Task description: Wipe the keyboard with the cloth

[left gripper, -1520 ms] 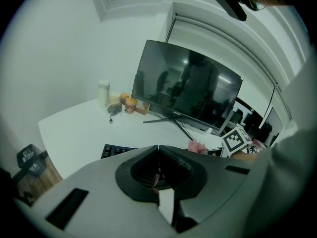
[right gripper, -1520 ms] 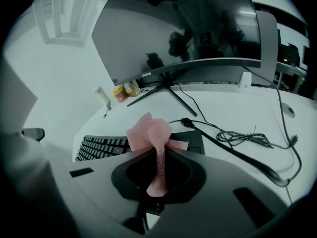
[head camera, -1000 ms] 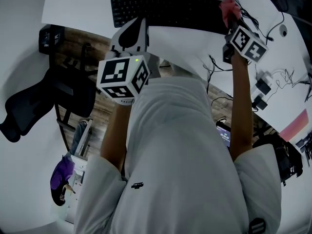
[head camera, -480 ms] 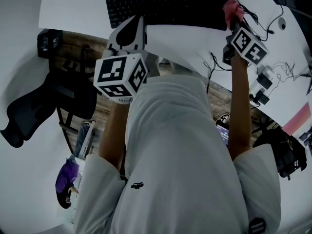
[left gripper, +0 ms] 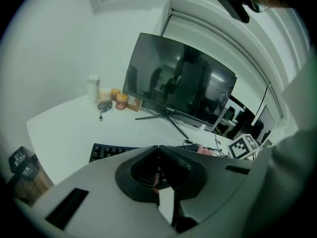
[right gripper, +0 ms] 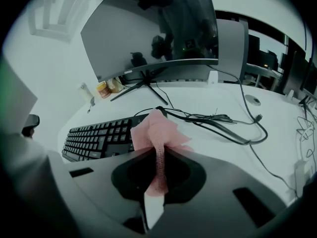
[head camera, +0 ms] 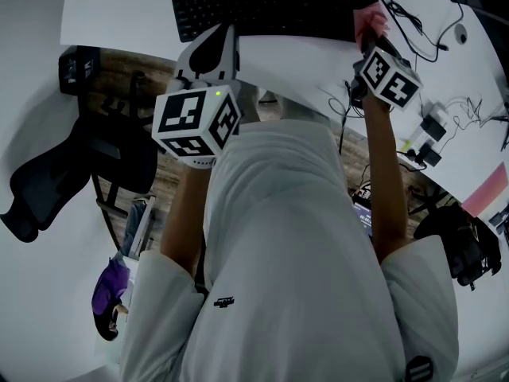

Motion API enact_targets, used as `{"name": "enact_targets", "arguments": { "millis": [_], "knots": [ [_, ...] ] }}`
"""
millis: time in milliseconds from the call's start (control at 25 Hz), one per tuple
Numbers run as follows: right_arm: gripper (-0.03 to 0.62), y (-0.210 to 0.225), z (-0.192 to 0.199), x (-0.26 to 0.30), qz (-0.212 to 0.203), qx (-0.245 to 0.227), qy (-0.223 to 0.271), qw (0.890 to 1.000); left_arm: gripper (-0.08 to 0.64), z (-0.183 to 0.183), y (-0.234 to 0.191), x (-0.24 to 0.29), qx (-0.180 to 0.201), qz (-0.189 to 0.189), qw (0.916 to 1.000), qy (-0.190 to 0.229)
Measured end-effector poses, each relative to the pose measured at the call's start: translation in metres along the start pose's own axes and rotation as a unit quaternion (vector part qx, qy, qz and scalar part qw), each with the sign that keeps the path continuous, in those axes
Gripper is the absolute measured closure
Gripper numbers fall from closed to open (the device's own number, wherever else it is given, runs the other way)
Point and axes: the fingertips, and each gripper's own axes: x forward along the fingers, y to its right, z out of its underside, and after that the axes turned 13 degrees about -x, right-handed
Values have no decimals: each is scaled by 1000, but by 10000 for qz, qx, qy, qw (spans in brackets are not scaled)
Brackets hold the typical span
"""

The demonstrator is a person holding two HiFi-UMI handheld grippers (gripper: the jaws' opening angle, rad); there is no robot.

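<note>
The left tool (left gripper: 158, 148) hung over the counter's (head camera: 119, 6) near edge, its jaws pressed together with nothing between them. The black keyboard (head camera: 262, 10) lay along that edge. At the keyboard's right end, the right tool (right gripper: 159, 155) was clamped on the pink cloth (right gripper: 154, 132), whose loose folds spread by the last keys.

A white desk (head camera: 119, 6) stands against a white wall (left gripper: 59, 43); below its near edge lie wood-plank floor (head camera: 163, 185) and a black office chair (head camera: 48, 181)
</note>
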Motion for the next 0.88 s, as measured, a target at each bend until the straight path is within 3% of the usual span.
{"name": "enact_targets", "arguments": {
  "millis": [440, 880],
  "knots": [
    [563, -91, 3, 7, -922, -358, 33, 9951, 537, 1, -4, -10, -43, -35, 9999, 95],
    [563, -161, -9, 15, -1355, -538, 22, 9893, 537, 1, -27, -30, -243, -278, 9990, 248]
  ]
}}
